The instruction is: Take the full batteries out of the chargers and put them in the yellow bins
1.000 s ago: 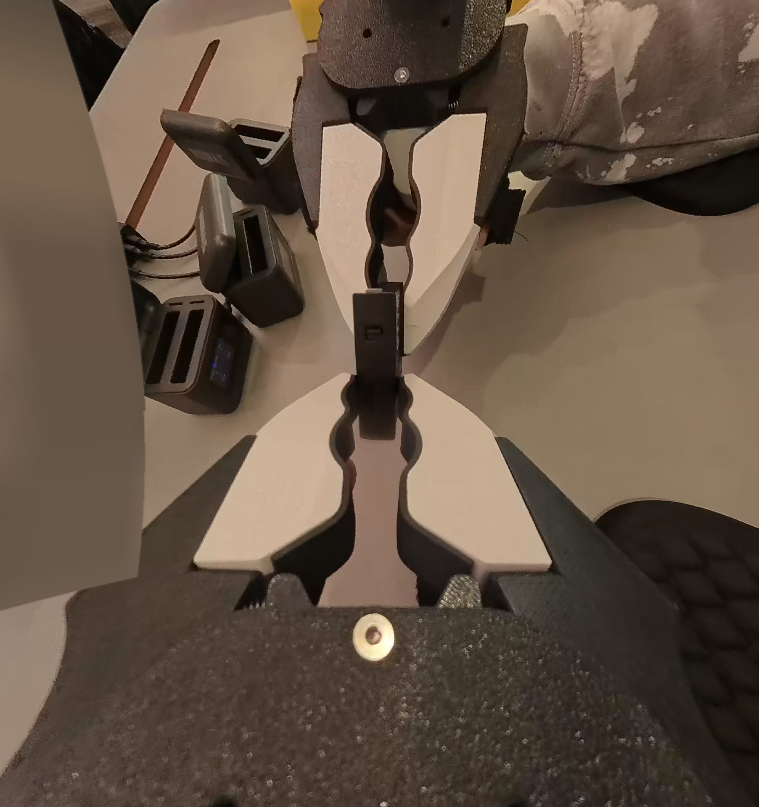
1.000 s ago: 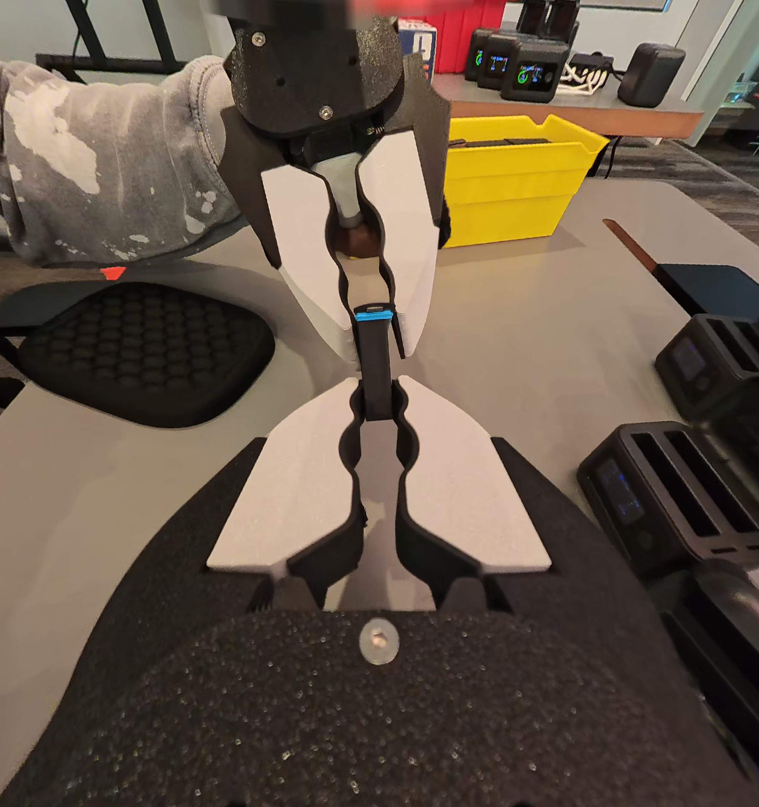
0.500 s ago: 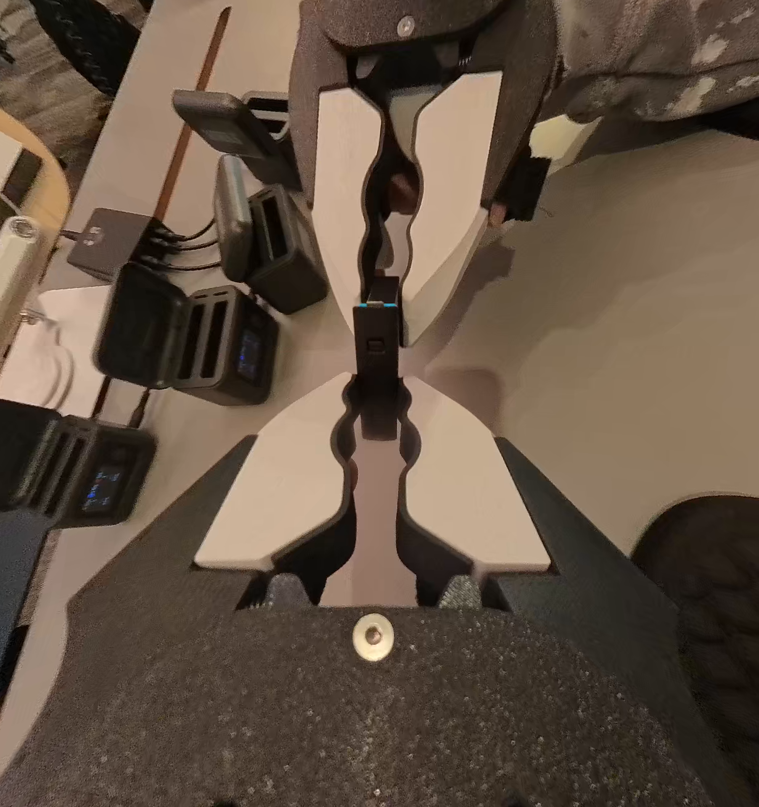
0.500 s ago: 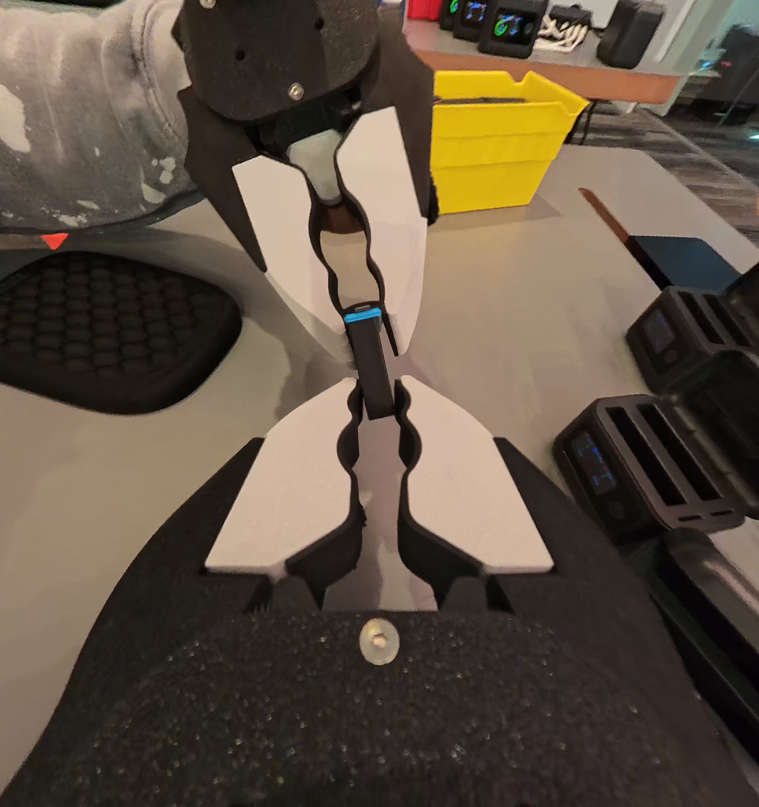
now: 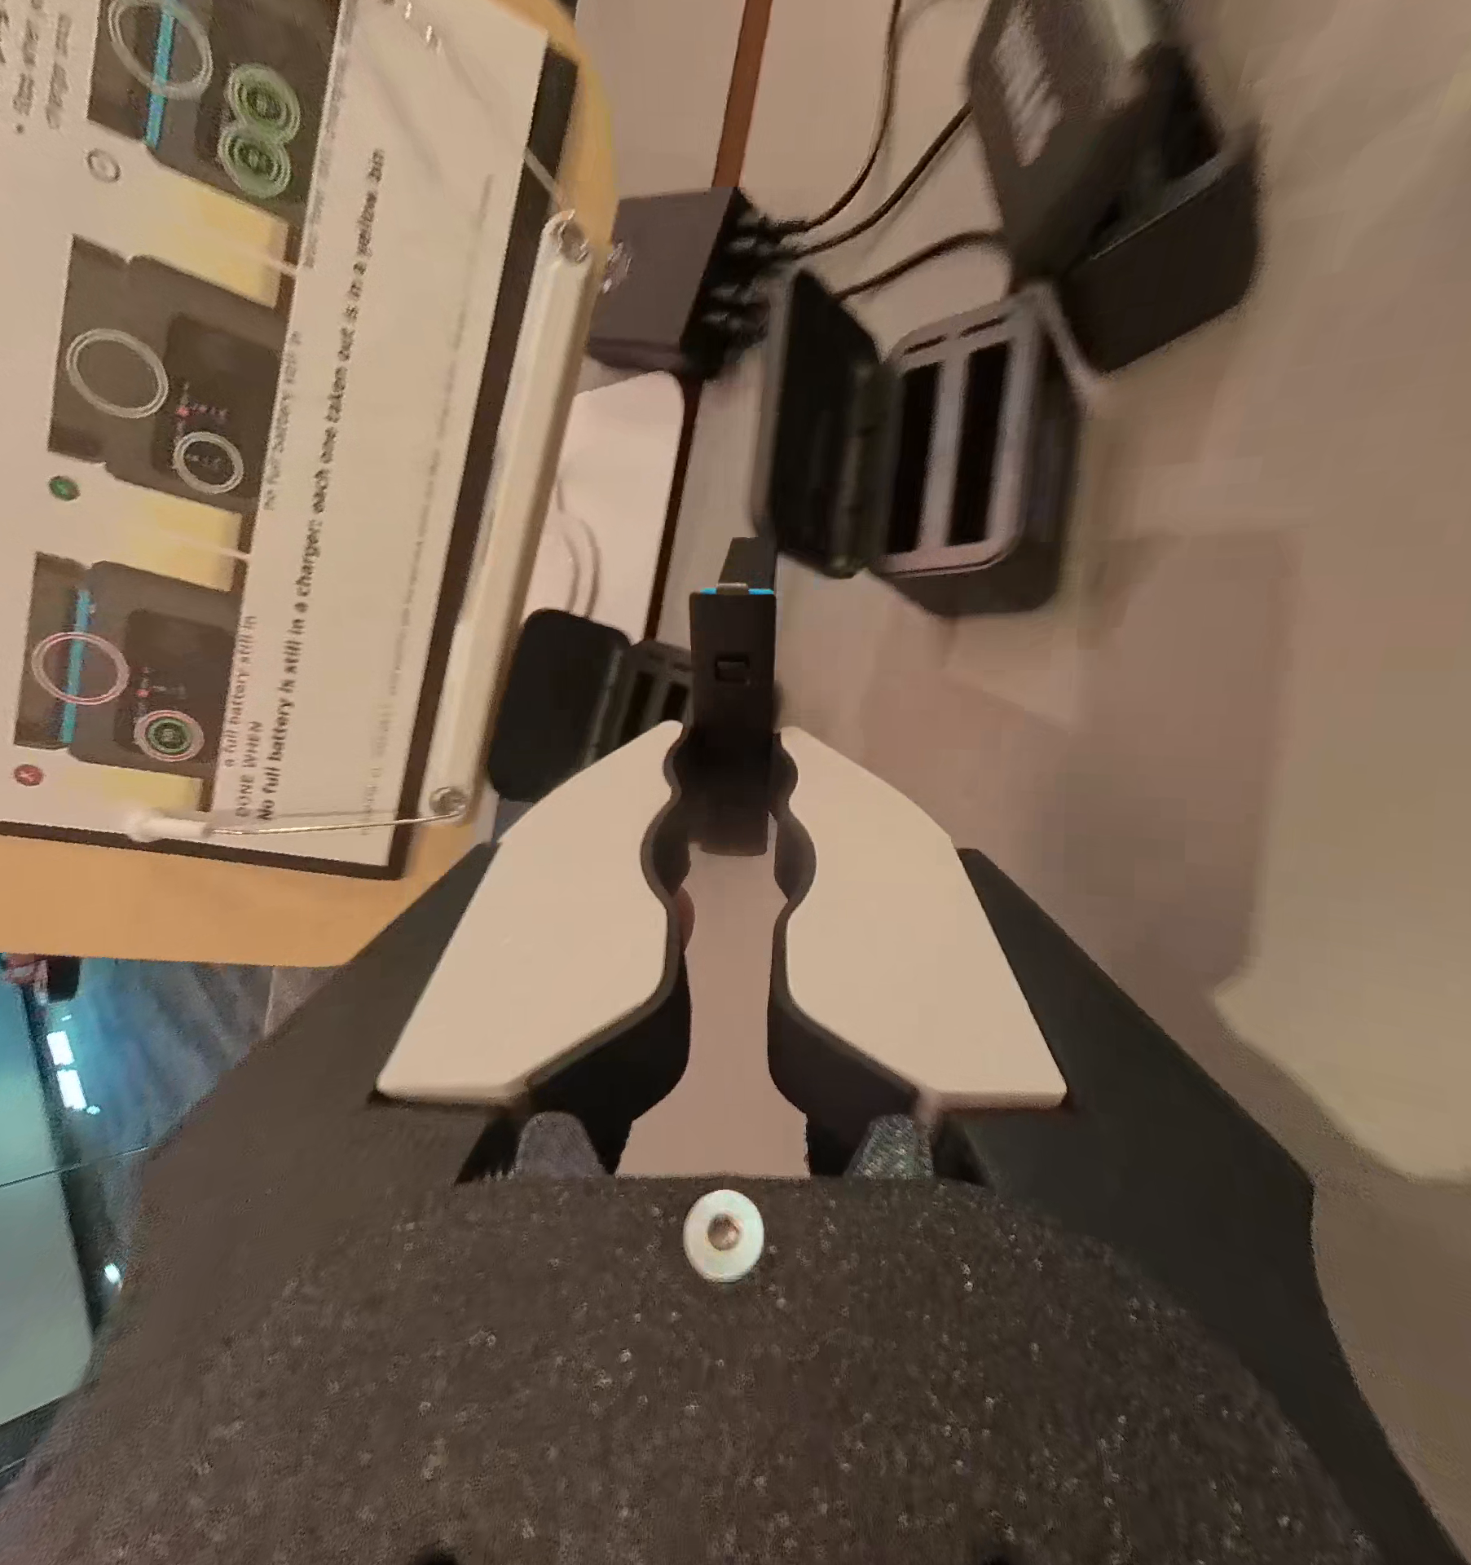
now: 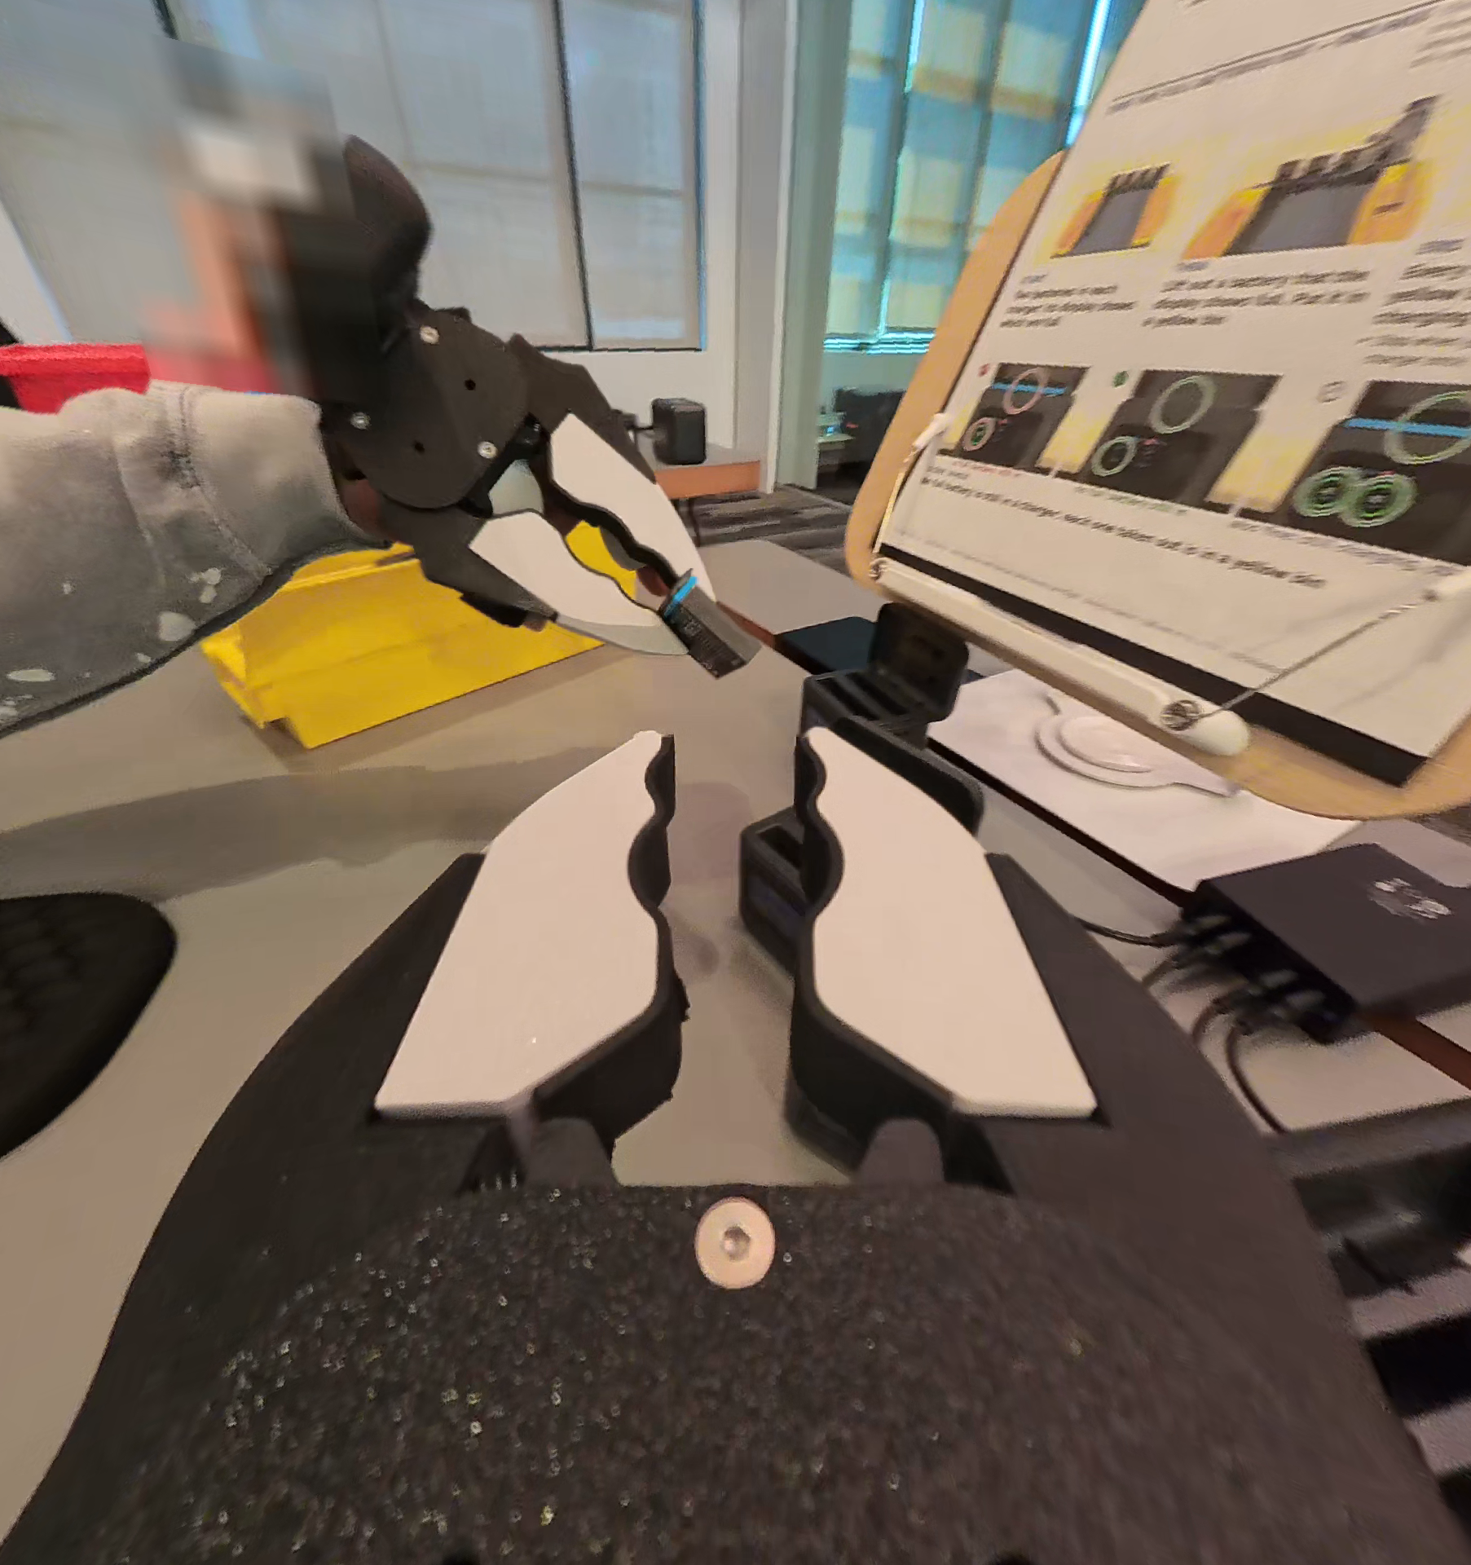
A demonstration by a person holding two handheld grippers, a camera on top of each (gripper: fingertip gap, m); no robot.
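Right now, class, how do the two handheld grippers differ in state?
The left gripper is shut on a slim black battery with a blue end; the right gripper is open and empty. In the right wrist view the left one hangs above the grey table, before the yellow bin. Both have white fingers.

Premises: an office-type workroom fitted out as a battery-charging station. Evidence: tall glazed windows (image 6: 495, 169) with a neighbouring building beyond; patterned carpet floor (image 6: 749, 512); a grey worktop (image 6: 207, 813) carrying open black chargers (image 5: 960, 474) cabled to a multi-port power hub (image 6: 1358, 940); a yellow bin (image 6: 393, 635); a printed instruction sheet on a wooden board (image 6: 952, 356) standing on the worktop; a black mesh chair seat (image 6: 29, 1008) alongside.
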